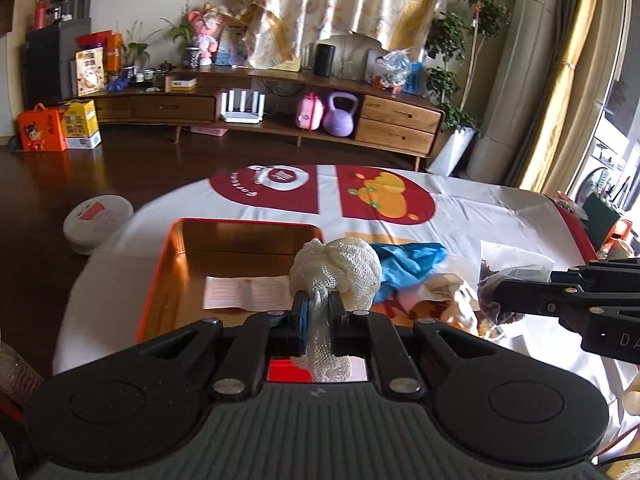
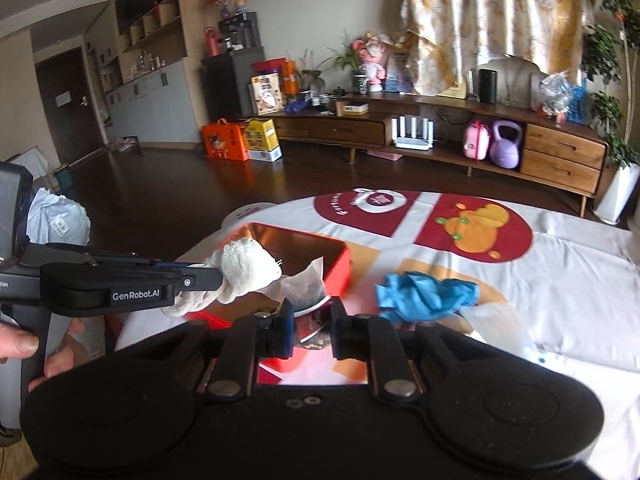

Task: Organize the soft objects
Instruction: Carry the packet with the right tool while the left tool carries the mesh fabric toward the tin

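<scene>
My left gripper (image 1: 318, 304) is shut on a cream knitted mesh cloth (image 1: 340, 268), held above the near edge of an open red tin (image 1: 160, 280) with a gold inside; a paper slip (image 1: 246, 292) lies in it. In the right wrist view the left gripper (image 2: 216, 276) holds the cloth (image 2: 244, 268) over the tin (image 2: 340, 268). My right gripper (image 2: 312, 316) is shut on a clear packet of dark dried bits (image 2: 308, 300); the left wrist view also shows the packet (image 1: 512, 276). A crumpled blue glove (image 2: 424, 292) lies on the table to the right.
The table has a white cloth with red and orange prints (image 2: 480, 232). More crumpled soft items (image 1: 444, 292) lie beside the glove (image 1: 408, 260). A clear plastic bag (image 2: 500, 328) lies at the right. A white round robot vacuum (image 1: 98, 220) sits on the dark floor to the left.
</scene>
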`<state>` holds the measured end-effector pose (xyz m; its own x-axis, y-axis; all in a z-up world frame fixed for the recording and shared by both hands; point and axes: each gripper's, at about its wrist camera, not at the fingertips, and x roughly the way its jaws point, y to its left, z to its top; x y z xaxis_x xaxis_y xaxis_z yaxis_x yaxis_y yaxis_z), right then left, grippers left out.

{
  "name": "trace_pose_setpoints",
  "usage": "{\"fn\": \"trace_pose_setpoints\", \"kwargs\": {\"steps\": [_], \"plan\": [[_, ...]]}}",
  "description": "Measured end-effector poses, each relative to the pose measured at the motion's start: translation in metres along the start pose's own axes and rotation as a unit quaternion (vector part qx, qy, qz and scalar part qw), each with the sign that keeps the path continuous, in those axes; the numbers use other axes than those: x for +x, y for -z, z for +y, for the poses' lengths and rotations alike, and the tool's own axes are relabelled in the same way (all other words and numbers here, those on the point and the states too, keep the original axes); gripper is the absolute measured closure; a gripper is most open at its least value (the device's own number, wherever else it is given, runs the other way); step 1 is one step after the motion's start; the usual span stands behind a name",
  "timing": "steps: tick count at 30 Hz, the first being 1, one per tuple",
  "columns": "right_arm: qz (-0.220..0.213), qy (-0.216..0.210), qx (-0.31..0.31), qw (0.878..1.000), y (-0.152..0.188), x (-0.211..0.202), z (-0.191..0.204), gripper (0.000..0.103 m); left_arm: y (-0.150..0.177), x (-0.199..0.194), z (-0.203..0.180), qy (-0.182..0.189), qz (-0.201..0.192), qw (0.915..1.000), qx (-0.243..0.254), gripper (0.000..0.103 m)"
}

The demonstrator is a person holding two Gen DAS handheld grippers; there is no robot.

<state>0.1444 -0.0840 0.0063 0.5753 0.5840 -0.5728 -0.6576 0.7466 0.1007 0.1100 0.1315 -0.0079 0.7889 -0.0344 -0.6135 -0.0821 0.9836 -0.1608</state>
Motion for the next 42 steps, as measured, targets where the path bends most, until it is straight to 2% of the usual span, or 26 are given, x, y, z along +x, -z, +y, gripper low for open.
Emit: {"fn": "trace_pose_setpoints", "kwargs": {"steps": [10, 20, 26, 34, 42], "plan": [[0.022, -0.022, -0.015, 0.999, -0.015, 0.045, 0.031, 0.087, -0.004, 0.005, 0.037, -0.031, 0.009, 0.9995, -0.001, 0.093], [0.059, -0.034, -0.023, 0.997, -0.018, 0.104, 0.036, 0.087, -0.002, 0.045, 0.068, -0.06, 0.051, 0.9969, 0.004, 0.093], [0.083, -0.028, -0.011, 0.996, -0.017, 0.138, 0.033, 0.087, 0.0, 0.069, 0.073, -0.061, 0.071, 0.9955, 0.016, 0.093], [0.116, -0.006, -0.031, 0.993, -0.01, 0.176, 0.035, 0.087, 0.002, 0.095, 0.066, -0.061, 0.09, 0.9932, 0.042, 0.093], [0.135, -0.002, -0.04, 0.99, -0.001, 0.189, 0.036, 0.086, 0.006, 0.112, 0.07, -0.061, 0.113, 0.9909, 0.042, 0.093]]}}
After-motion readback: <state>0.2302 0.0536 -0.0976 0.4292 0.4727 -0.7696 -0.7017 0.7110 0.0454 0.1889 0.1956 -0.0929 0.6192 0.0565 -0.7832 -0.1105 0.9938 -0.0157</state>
